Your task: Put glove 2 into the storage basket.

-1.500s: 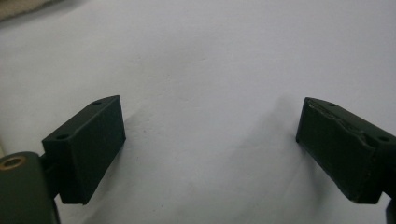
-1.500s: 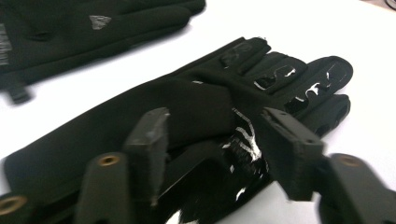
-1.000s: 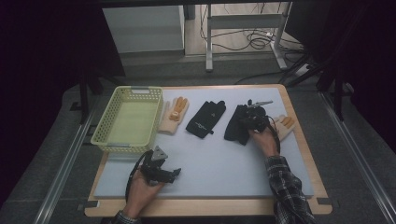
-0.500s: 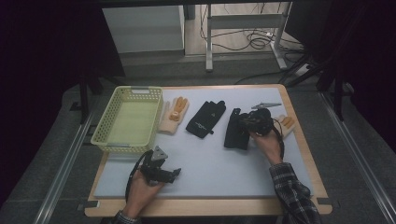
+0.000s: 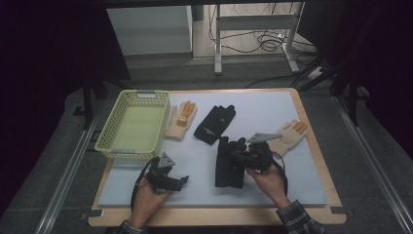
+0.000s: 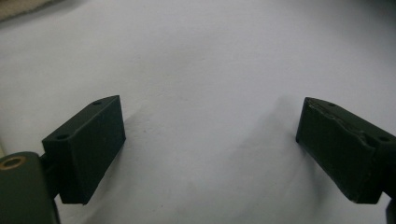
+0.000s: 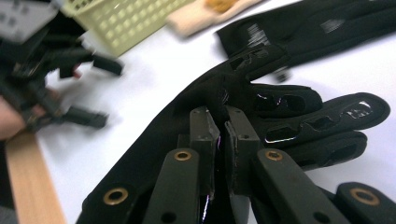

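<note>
- A lab or test room set up for recording, not a home
- A wooden-edged table carries a pale blue mat as a work surface, lit from above while the surroundings stay dark
- Metal rails run along the floor on both sides of the table
- Behind it, loose cables lie on a bare floor beside a metal stand and a grey cabinet
- The person holds a handheld gripper trailing a cable
</note>
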A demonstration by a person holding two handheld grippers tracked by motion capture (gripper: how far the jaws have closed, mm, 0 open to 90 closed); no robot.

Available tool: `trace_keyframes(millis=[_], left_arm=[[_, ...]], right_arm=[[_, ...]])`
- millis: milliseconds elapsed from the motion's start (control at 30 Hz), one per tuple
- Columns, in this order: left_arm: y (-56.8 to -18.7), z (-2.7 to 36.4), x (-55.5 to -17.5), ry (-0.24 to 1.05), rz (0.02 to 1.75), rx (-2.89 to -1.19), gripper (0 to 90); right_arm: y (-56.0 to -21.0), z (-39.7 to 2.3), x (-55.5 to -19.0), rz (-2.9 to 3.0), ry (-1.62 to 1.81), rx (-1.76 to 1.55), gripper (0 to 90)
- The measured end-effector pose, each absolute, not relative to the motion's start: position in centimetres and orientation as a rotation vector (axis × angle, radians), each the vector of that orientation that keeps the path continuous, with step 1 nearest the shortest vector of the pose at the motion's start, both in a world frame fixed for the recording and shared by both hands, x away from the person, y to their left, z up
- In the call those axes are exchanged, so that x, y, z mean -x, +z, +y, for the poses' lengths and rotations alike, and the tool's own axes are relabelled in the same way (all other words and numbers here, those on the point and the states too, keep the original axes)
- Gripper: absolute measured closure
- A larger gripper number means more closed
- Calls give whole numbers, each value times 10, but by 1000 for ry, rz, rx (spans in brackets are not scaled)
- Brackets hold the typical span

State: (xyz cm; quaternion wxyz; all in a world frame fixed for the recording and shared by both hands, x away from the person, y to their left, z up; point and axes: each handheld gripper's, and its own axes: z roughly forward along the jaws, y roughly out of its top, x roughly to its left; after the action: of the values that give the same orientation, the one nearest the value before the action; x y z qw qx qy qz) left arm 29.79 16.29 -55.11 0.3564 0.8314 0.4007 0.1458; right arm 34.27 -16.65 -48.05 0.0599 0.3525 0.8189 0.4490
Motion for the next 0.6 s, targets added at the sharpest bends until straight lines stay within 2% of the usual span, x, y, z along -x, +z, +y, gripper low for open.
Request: trace_keyframes(millis=[67, 100, 133, 167, 200, 300, 600], left_arm=[[-551, 163, -298, 377, 1035, -2147, 83], [-551, 163, -298, 376, 1035, -2147, 83], [-551, 163, -298, 376, 1033, -2149, 83], [-551, 163, -298, 376, 1033, -2149, 83], [-551, 163, -298, 376, 1033, -2149, 83], [-551, 163, -298, 375, 1034, -2149, 83], [-551, 163, -298, 375, 1034, -2149, 83]], right_arm=[[-487, -163, -338, 2479, 1364, -1068, 803], [-495, -158, -333, 2483, 1354, -1064, 757], [-504, -153, -330, 2491, 1340, -1048, 634], [-504, -153, -330, 2491, 1340, -1048, 634], [-505, -152, -332, 2477, 1326, -1031, 550], [-497, -156, -345, 2447, 1314, -1032, 510], [-494, -148, -407, 2429, 1167, -1028, 531]])
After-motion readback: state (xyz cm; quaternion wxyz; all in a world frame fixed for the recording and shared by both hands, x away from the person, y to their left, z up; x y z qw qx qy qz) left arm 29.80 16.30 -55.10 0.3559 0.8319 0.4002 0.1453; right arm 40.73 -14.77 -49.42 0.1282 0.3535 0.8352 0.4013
